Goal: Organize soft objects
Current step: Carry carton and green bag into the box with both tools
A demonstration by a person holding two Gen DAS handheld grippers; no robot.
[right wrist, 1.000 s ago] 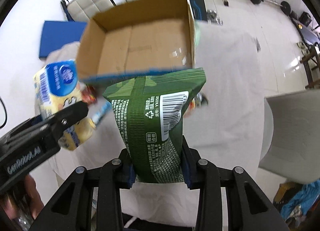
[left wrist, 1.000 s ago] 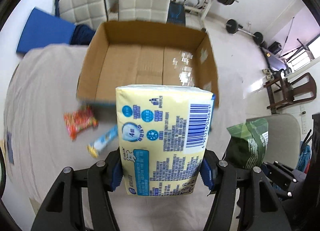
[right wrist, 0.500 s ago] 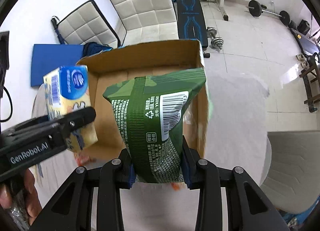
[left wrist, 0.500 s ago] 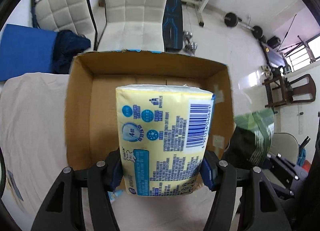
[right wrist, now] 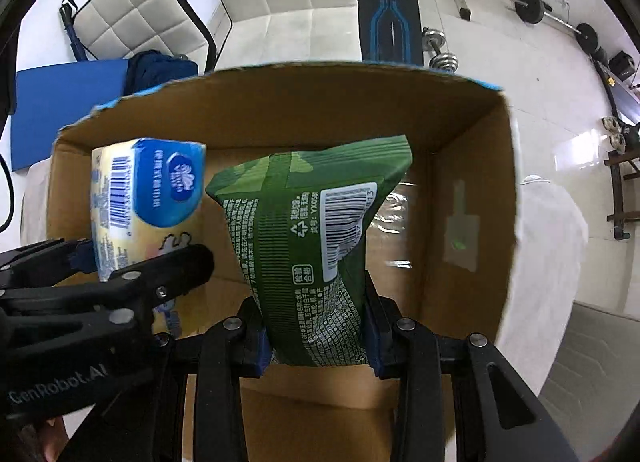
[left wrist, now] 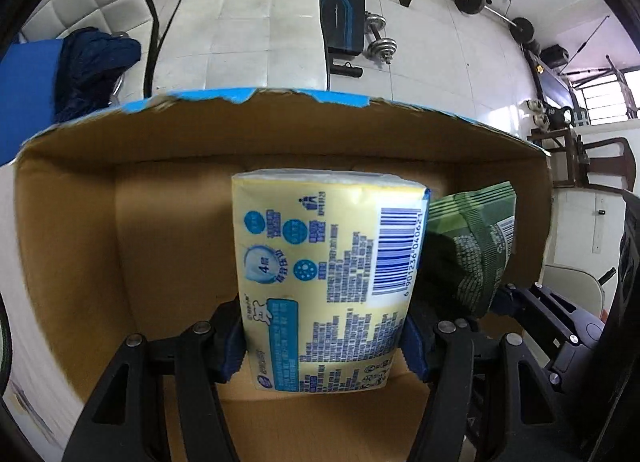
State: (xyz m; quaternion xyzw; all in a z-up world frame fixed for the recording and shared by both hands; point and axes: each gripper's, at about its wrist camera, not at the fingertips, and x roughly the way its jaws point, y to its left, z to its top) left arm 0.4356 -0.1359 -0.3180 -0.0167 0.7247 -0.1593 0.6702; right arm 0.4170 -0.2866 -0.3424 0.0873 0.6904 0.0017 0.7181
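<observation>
My left gripper is shut on a yellow and blue tissue pack and holds it inside the open cardboard box. My right gripper is shut on a green snack bag and holds it inside the same box, to the right of the tissue pack. The green bag also shows in the left wrist view, beside the tissue pack. The left gripper shows at the left of the right wrist view. The box floor beneath both items is bare cardboard.
The box stands on a table with a pale cloth. Behind it are white padded chairs, a blue mat, a dark garment, a weight bench and dumbbells on the tiled floor.
Both grippers have moved forward and down, from in front of the box to inside it, each still holding its item. The snacks on the cloth have left the views.
</observation>
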